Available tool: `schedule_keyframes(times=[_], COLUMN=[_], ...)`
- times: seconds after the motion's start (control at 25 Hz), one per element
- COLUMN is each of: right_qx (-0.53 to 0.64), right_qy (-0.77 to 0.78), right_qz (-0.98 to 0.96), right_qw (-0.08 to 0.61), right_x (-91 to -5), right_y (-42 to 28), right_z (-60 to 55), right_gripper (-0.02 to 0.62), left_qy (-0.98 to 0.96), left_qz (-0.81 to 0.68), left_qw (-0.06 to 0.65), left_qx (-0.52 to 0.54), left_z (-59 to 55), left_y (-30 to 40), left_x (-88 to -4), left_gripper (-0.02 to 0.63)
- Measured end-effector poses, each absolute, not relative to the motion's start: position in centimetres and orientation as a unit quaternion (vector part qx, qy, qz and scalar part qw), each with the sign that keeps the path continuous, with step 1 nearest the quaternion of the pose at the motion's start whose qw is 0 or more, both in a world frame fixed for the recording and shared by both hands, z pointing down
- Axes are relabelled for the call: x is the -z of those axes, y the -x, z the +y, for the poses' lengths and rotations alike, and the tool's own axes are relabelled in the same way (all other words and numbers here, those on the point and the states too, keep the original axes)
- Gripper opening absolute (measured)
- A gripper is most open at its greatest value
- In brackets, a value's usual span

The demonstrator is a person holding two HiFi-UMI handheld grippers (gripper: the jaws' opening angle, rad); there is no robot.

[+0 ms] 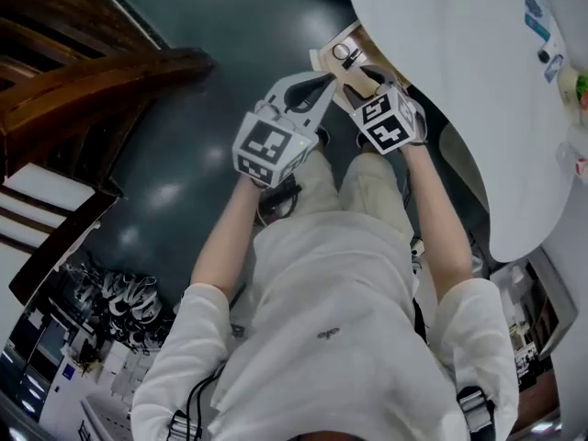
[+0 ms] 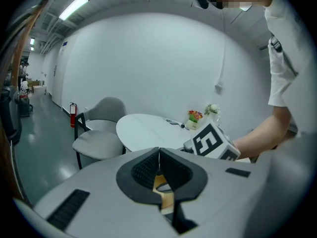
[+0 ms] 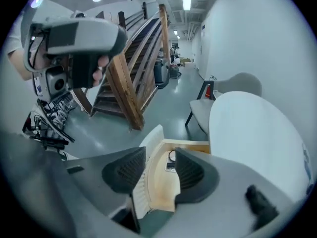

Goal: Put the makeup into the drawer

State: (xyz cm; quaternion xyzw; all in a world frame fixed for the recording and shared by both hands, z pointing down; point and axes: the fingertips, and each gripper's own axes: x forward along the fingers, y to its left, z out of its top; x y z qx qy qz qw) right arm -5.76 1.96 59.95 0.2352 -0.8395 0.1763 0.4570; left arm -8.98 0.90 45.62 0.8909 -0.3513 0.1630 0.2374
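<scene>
An open wooden drawer [image 1: 323, 62] with a white front sticks out from under the white table [image 1: 459, 81]. In it lies a round makeup compact [image 1: 342, 52], and the right gripper view shows that compact [image 3: 172, 156] at the drawer's [image 3: 161, 192] far end. My right gripper [image 3: 161, 152] hangs above the drawer, its jaws apart and nothing between them; the head view has this gripper [image 1: 372, 73] just right of the left one. My left gripper [image 2: 159, 155] is shut and empty, its pads touching, and sits [image 1: 323, 85] beside the drawer's left side.
A grey chair [image 2: 99, 138] stands by the round white table [image 2: 148, 128], which carries small flowers [image 2: 194, 116]. A wooden staircase [image 3: 129, 83] rises to the left. The floor [image 1: 184, 154] is dark and glossy. The person's legs are below the grippers.
</scene>
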Motion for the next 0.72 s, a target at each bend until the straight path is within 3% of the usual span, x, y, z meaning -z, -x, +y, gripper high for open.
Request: schedule_keyframes(times=[0.32,0.72], right_qx=[-0.152,-0.135], right_qy=[-0.241,-0.226], right_qz=[-0.872,-0.920], right_qw=[0.398,0.290], right_x=[-50.7,-40.3], right_y=[4.0,1.6], right_z=[2.1,1.4], right_gripper=[0.026,0.013], left_qy=[-0.881,-0.869], left_qz=[-0.389,-0.442], left_qw=[0.223,0.176], left_qx=[-0.150,-0.133], left_z=[1.5,0.3], left_y=[7.3,4.1], left_x=[-41.8,-35.5], left_gripper=[0.011,0.011])
